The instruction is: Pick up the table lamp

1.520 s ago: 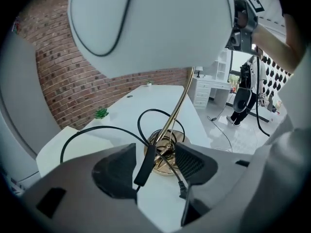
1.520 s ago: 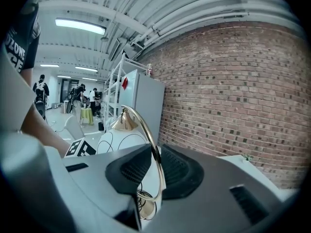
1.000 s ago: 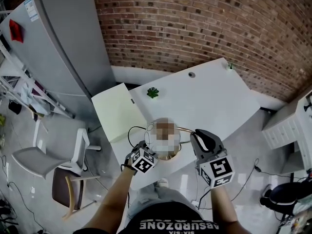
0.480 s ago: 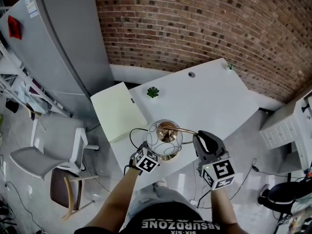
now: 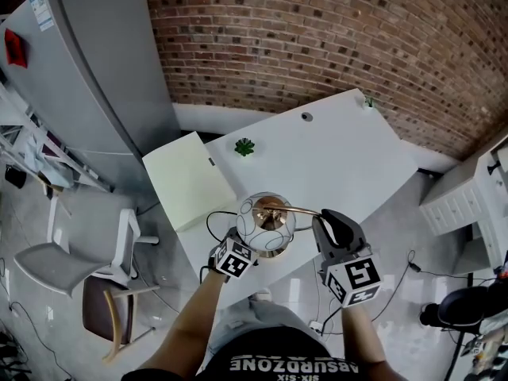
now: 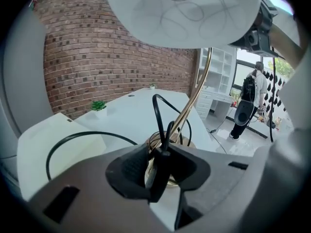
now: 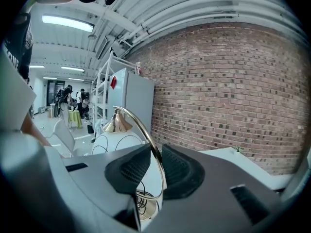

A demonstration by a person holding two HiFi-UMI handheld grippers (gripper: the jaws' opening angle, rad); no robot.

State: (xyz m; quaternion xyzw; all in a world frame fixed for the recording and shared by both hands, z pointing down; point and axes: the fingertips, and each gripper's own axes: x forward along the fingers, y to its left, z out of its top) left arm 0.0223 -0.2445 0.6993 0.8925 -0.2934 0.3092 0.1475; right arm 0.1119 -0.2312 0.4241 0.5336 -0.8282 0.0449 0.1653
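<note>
The table lamp has a white globe shade (image 5: 264, 221) with thin black lines, a curved gold arm (image 5: 300, 209) and a round gold base (image 5: 275, 252). It stands near the front edge of the white table (image 5: 341, 157). My left gripper (image 5: 245, 246) reaches in under the globe. Its jaws are closing, and its pads (image 6: 132, 168) meet the black cord (image 6: 156, 115) and the lower gold stem (image 6: 194, 98). My right gripper (image 5: 323, 219) holds the gold arm (image 7: 146, 130) between its pads. Its jaws are opening slightly.
A small green plant (image 5: 244, 147) sits at the table's back. A cream panel (image 5: 186, 181) adjoins the table's left side. A tall grey cabinet (image 5: 103, 62) and a chair (image 5: 79, 260) stand to the left, and a brick wall (image 5: 357, 38) runs behind.
Both grippers and the lamp stay about where they were. Only the head view has shifted slightly.
</note>
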